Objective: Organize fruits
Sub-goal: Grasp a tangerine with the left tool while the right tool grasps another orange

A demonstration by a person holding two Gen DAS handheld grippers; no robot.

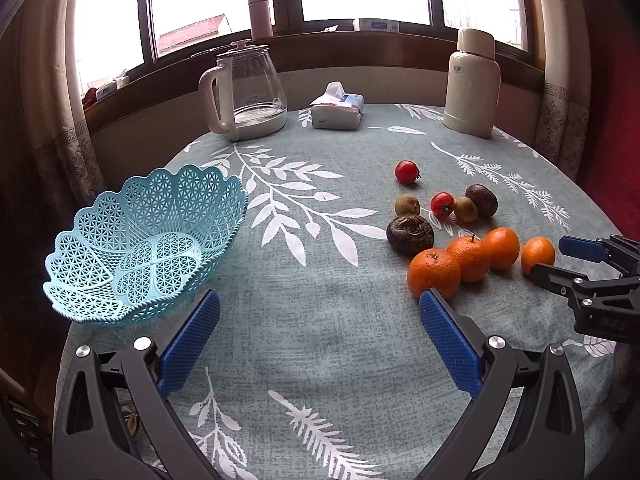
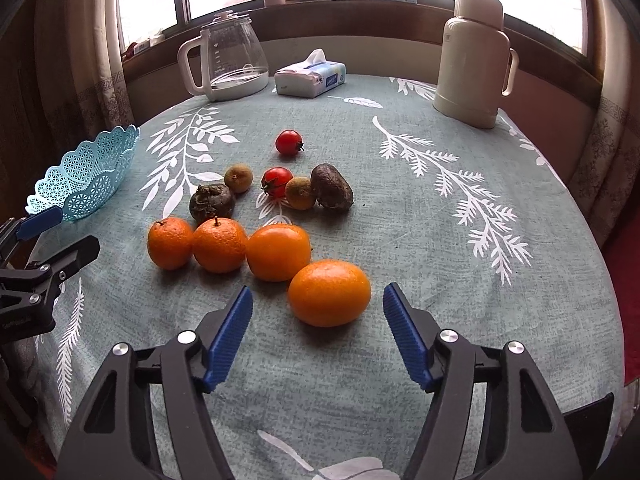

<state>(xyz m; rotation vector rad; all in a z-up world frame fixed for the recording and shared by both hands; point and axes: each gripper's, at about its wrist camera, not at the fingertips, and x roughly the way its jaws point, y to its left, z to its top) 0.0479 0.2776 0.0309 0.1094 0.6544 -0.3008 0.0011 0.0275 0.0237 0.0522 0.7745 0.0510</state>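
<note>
Grippers held wide apart and empty, the right gripper [image 2: 318, 328] poised just short of the nearest orange [image 2: 329, 293], the left gripper [image 1: 320, 340] beside the empty blue basket [image 1: 100, 248], other fruit loose beyond; a clumsy squeeze might roll that orange away.

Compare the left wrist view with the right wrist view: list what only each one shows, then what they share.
Only the left wrist view shows the inside of the blue basket, which has no fruit in it. Only the right wrist view shows the thermos handle and the nearest orange lying just ahead of the open right gripper. Both show four oranges, two tomatoes, the kettle, the tissue pack and the open left gripper.
</note>
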